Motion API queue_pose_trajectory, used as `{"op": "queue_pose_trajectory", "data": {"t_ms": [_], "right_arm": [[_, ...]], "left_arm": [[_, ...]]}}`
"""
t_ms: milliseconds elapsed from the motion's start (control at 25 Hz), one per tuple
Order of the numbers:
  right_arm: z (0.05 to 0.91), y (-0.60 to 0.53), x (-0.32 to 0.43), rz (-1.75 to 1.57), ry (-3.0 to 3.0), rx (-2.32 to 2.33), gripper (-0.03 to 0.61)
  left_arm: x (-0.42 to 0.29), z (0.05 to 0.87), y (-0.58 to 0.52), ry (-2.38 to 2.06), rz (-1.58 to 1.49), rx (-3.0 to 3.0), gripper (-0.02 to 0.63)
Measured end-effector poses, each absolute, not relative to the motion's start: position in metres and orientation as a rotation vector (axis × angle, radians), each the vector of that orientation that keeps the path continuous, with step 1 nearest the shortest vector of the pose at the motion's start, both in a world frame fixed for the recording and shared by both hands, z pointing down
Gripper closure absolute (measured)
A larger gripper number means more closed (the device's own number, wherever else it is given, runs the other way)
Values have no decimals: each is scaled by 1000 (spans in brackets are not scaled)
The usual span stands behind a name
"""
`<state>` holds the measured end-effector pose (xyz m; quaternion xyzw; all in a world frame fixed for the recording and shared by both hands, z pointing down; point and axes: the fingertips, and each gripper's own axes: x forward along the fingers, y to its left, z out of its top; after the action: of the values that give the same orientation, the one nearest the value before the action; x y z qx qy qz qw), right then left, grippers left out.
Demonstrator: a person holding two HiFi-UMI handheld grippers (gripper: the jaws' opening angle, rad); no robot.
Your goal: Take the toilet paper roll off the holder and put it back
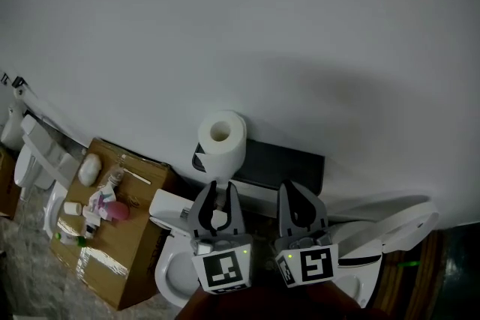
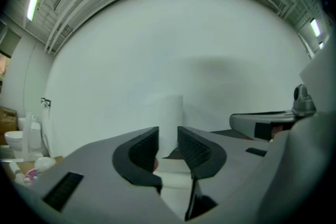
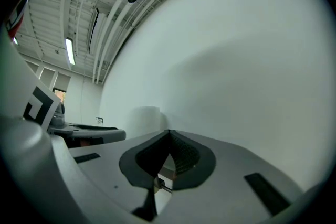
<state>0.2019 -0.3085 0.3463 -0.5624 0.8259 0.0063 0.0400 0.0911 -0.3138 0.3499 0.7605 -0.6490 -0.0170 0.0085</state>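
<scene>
Head view: we see the soft white cylindrical toilet paper roll [image 1: 222,139] upright at centre against the pale wall [image 1: 300,26]; what carries it is hard to make out. Below, the grey plastic left tongs [image 1: 221,187] and right tongs [image 1: 294,192] hide part of a white toilet [image 1: 169,266]. Left gripper view: ribbed black pads [image 2: 194,147] slightly spread, the blurred roll [image 2: 169,113] beyond their gap. Right gripper view: pads pressed together, empty; roll [image 3: 145,119] faint, left of centre.
</scene>
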Motion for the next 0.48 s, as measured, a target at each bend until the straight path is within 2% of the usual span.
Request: {"op": "queue_pose_trajectory", "data": {"t_ms": [40,80,120,200,320,480], "right_arm": [[346,-308,201,20,2529,-1723,563],[346,-308,200,19,2529,-1722,563],[346,-307,199,17,2531,-1720,563],[347,-307,199,12,2530,-1720,563],[349,-308,198,0,2526,-1724,563],[346,-308,196,5,2520,-1724,563]], "left_arm": [[94,348,-316,-1992,-55,2405,473],[96,346,-318,-1964,-54,2427,375],[97,344,-321,-1947,-48,2442,308],[98,339,-329,-1937,-31,2457,251],[96,338,-344,-1928,21,2476,207],[89,341,-369,-1943,88,2469,192]]}}
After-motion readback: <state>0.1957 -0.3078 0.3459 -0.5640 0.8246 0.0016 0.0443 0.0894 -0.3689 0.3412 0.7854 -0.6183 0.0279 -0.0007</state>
